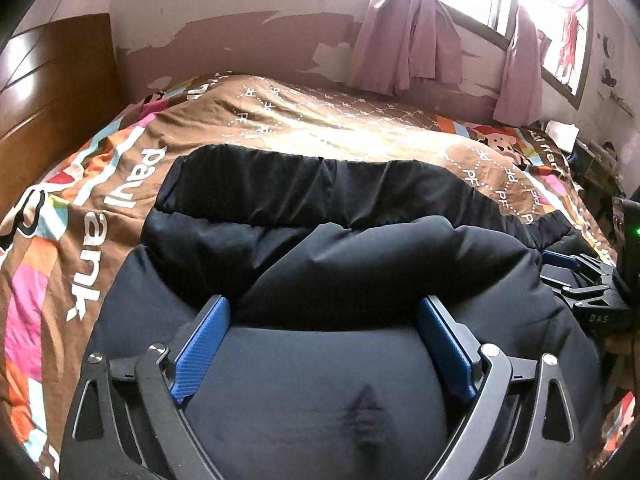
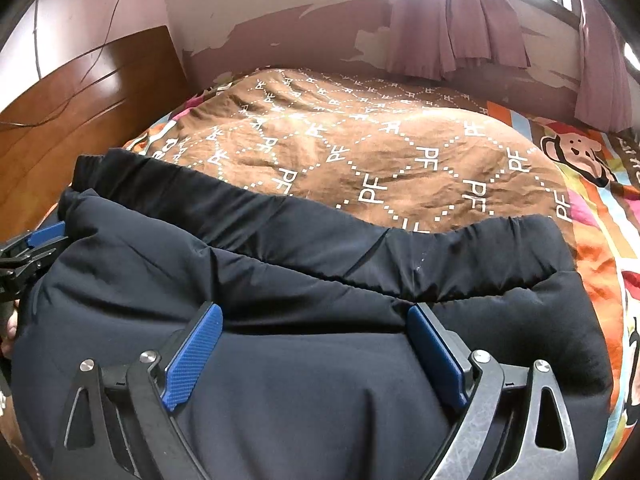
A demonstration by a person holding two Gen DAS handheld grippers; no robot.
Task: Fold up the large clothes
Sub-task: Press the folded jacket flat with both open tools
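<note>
A large black padded jacket (image 1: 328,248) lies on the bed, folded over itself into a thick bundle, with its elastic hem (image 1: 304,176) along the far side. It also fills the right wrist view (image 2: 320,280). My left gripper (image 1: 324,308) is open, its blue pads (image 1: 202,344) spread wide over the jacket's near fold. My right gripper (image 2: 314,316) is open too, pads (image 2: 194,356) spread over the jacket surface. The right gripper shows at the right edge of the left wrist view (image 1: 580,280); the left gripper shows at the left edge of the right wrist view (image 2: 32,248).
The bed carries a brown patterned quilt (image 2: 360,152) with colourful borders. A wooden headboard (image 1: 52,92) stands at the left. Pink curtains (image 1: 408,40) hang under a bright window at the back. Cluttered items (image 1: 596,152) sit at the far right of the bed.
</note>
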